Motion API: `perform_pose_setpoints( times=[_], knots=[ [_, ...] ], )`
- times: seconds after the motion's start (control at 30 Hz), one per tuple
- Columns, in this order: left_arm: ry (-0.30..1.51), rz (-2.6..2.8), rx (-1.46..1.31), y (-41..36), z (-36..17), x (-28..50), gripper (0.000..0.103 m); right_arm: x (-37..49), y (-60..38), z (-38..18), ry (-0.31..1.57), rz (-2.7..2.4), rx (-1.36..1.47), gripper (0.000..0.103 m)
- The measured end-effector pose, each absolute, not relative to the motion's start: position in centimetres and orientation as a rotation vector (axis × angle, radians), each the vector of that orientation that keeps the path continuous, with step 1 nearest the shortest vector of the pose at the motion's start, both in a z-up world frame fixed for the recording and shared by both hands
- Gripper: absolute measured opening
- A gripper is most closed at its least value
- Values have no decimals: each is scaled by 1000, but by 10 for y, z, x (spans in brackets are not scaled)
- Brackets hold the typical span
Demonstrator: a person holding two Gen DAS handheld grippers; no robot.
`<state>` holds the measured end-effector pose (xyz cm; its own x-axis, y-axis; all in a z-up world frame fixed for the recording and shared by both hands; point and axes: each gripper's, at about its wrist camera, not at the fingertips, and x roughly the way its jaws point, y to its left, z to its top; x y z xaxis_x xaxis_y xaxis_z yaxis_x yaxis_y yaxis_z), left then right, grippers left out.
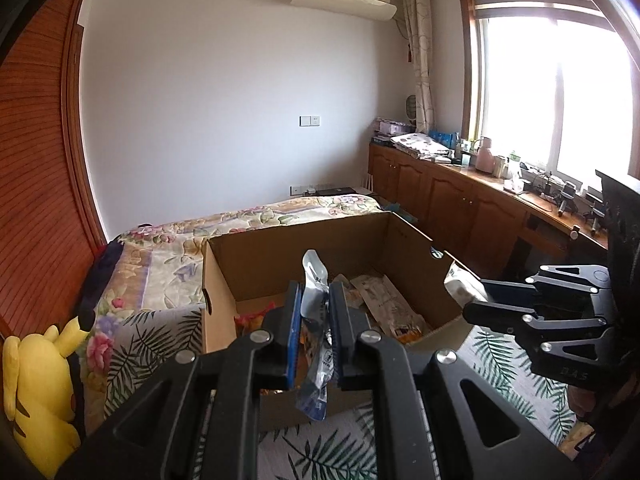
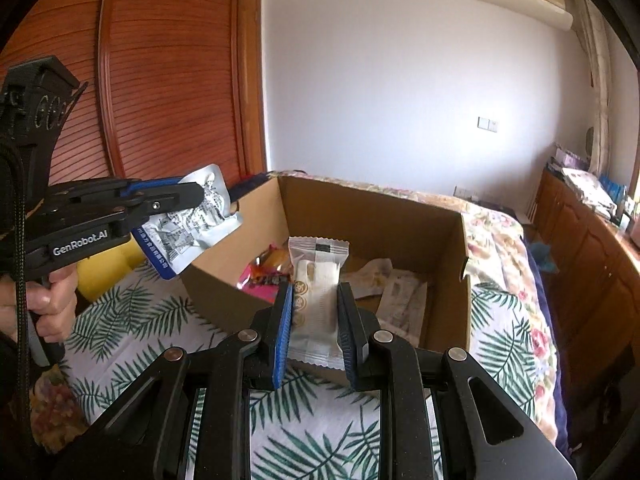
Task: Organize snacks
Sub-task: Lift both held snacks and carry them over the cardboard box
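An open cardboard box (image 1: 260, 256) stands on the bed, with several snack packets (image 1: 384, 304) lying inside. My left gripper (image 1: 314, 304) is shut on a silver and blue snack pouch (image 1: 314, 300), held at the box's near edge. In the right wrist view the left gripper (image 2: 192, 196) holds that pouch (image 2: 192, 224) over the box's left corner (image 2: 224, 288). My right gripper (image 2: 314, 312) is shut on a white wrapped snack (image 2: 316, 292) above the box's near wall. In the left wrist view the right gripper (image 1: 476, 304) holds the white snack (image 1: 460, 286) at the box's right wall.
The bed has a leaf-print cloth (image 1: 332, 452) and a floral blanket (image 1: 160, 264). A yellow plush toy (image 1: 40, 392) sits at the left. A wooden wardrobe (image 2: 160, 72) stands behind. Wooden cabinets (image 1: 460, 208) with clutter run under the window at the right.
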<state>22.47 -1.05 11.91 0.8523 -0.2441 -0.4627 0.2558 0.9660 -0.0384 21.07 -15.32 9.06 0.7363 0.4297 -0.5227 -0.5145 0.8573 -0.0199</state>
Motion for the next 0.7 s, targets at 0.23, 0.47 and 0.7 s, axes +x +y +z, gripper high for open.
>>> perform_pose_setpoints(
  times=[0.23, 0.47, 0.7],
  knots=[
    [510, -252, 16, -9, 106, 256, 9, 235, -155, 87, 534, 519, -157, 20],
    [553, -258, -16, -9, 84, 284, 9, 257, -157, 74, 555, 517, -136, 20],
    [577, -261, -16, -15, 69, 302, 10, 277, -159, 62, 579, 509, -128, 20]
  ],
)
